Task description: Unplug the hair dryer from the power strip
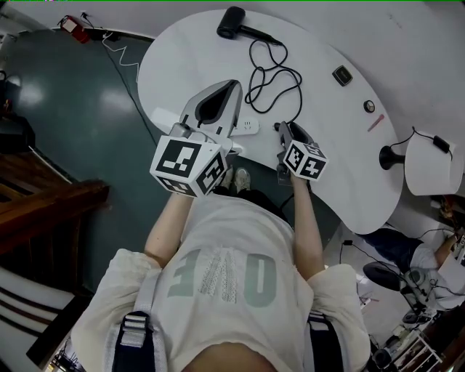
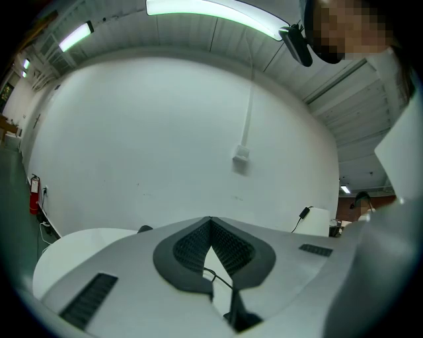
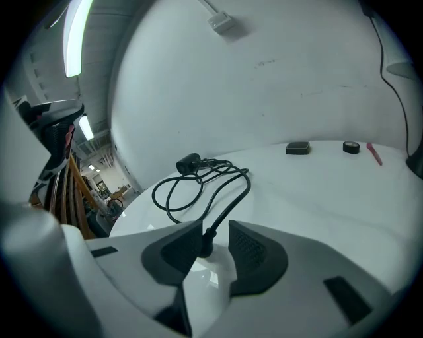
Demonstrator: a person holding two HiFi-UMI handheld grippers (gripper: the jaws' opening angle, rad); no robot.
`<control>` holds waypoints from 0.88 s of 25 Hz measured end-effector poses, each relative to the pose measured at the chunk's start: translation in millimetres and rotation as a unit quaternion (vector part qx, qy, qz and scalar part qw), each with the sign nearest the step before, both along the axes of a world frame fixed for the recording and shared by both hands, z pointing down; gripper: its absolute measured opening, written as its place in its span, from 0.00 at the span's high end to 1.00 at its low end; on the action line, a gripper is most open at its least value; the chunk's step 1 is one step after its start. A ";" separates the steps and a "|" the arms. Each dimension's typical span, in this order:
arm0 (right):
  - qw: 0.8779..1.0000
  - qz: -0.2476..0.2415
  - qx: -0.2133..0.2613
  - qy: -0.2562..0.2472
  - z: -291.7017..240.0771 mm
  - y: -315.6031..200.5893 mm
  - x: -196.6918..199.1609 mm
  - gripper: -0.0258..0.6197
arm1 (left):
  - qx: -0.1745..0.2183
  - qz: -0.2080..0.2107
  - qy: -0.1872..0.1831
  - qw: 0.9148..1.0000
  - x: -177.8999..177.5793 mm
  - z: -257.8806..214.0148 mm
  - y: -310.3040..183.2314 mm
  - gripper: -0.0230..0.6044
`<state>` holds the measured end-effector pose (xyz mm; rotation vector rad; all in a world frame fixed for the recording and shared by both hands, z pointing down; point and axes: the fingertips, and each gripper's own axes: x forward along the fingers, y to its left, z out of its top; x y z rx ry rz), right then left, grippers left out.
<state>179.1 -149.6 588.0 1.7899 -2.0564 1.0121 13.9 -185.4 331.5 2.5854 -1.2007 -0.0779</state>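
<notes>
A person is standing at a white rounded table point(image 1: 182, 65), holding a gripper in each hand. The left gripper point(image 1: 232, 87) is hovering level over the table's near side with its jaws pressed together, tips meeting, gripping nothing. The right gripper point(image 1: 284, 131) is tilting down toward the tabletop with its jaws spread. In the right gripper view the black plug point(image 3: 204, 241) is standing between them, close against one pad and clear of the other (so not pinched). From the plug a black cord point(image 1: 272, 76) is looping across the table to the black hair dryer point(image 1: 232, 22), which is lying at the far edge. The white power strip point(image 1: 248, 126) is lying just beside the right gripper, partly hidden under the left one. Whether the plug is sitting in it cannot be told. A small black block point(image 3: 297, 148), a black disc point(image 3: 351, 147) and a pink stick point(image 3: 374, 154) are lying further off on the table.
</notes>
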 end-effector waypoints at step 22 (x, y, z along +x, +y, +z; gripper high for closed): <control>0.938 0.062 0.311 0.143 -285.2 -47.5 5.5 0.95 | 0.073 -0.045 -0.033 0.996 -4.1 -50.3 -7.8 0.96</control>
